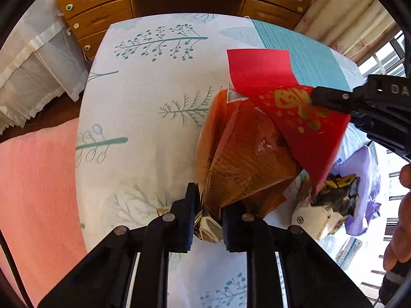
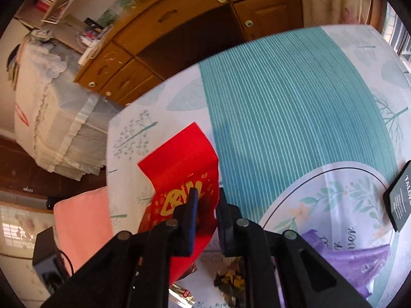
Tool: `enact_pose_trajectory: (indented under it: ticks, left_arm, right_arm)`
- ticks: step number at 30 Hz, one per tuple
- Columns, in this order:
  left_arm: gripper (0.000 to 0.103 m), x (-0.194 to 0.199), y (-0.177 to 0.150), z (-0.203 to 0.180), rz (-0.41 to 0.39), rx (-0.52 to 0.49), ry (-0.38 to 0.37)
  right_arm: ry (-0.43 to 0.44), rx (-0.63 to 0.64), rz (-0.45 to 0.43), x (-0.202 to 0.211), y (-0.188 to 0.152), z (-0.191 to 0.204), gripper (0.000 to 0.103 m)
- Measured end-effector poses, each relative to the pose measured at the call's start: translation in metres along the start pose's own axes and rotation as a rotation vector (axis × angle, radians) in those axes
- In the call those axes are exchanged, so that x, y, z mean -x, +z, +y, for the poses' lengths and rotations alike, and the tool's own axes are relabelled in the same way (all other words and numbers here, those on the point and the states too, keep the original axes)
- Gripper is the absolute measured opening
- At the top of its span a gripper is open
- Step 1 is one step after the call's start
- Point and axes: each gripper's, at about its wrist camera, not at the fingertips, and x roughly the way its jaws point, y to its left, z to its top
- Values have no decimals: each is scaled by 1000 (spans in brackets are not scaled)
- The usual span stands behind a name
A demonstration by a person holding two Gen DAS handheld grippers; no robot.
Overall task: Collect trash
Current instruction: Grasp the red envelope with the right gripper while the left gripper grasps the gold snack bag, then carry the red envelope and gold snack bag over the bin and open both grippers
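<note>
My left gripper [image 1: 209, 205] is shut on the crumpled gold end of an orange-brown foil wrapper [image 1: 244, 154], which hangs above the leaf-print bedsheet [image 1: 143, 97]. From the right edge of the left wrist view my right gripper [image 1: 314, 97] comes in, shut on a red envelope [image 1: 295, 107] with gold characters, and the envelope overlaps the wrapper. The right wrist view shows the same red envelope [image 2: 179, 174] pinched between the fingers of the right gripper [image 2: 207, 192], curling up and to the left.
A crumpled black-and-yellow wrapper [image 1: 336, 190], a white carton scrap [image 1: 310, 218] and a purple plastic bag [image 2: 359, 259] lie on the sheet. A black card [image 2: 400, 197] rests at the right. A pink pillow [image 1: 33, 179] is on the left, with wooden drawers [image 1: 102, 12] beyond the bed. A hand [image 1: 400, 231] is at the right edge.
</note>
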Motion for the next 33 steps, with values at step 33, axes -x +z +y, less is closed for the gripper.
enact_pose_trajectory:
  ticks: [33]
  left_arm:
    - [13, 188, -388, -209, -186, 73, 36]
  right_arm:
    - [67, 403, -160, 323, -323, -168, 9]
